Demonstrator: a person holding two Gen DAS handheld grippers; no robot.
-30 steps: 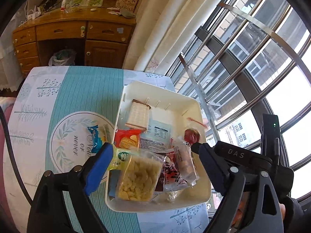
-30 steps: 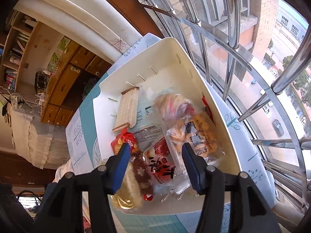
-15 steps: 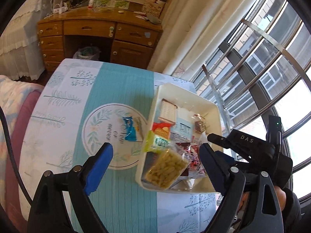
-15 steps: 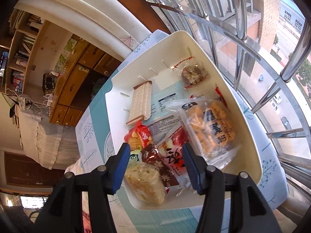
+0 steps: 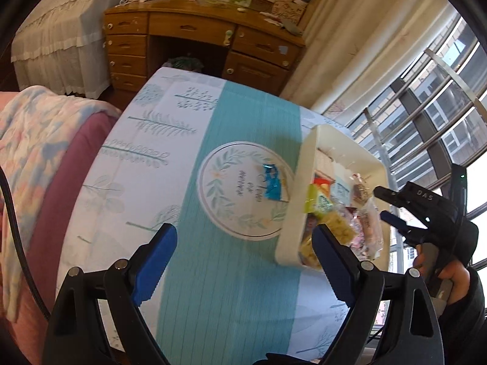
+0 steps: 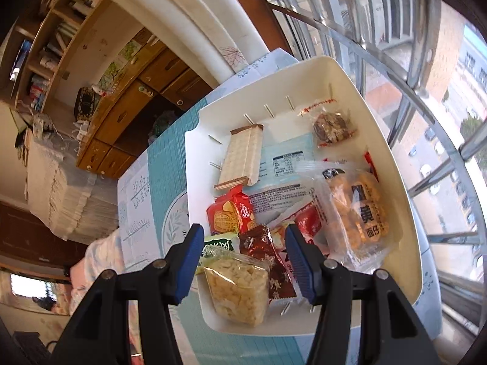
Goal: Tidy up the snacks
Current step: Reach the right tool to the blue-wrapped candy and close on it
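A cream plastic bin (image 5: pixel 307 164) (image 6: pixel 392 164) sits on the table's right side by the window, holding several snack packets: a wafer bar (image 6: pixel 243 158), a red packet (image 6: pixel 232 214), a clear bag of yellow puffs (image 6: pixel 237 289) and a large bag of orange snacks (image 6: pixel 356 213). A blue packet (image 5: pixel 271 181) lies on the tablecloth left of the bin. My left gripper (image 5: pixel 243 261) is open and empty above the table, left of the bin. My right gripper (image 6: pixel 243 258) is open and empty over the bin's near end; it also shows in the left wrist view (image 5: pixel 392 206).
The table wears a teal and white cloth (image 5: pixel 231 273) with a round leaf emblem. A pink sofa with a blanket (image 5: pixel 33 164) is at the left. A wooden desk (image 5: pixel 194 36) stands behind. Window bars (image 6: pixel 426 85) run close along the right.
My left gripper has pulled back and swung left, away from the bin. A dark round snack packet dropped into the bin's far corner. My right gripper rose slightly.
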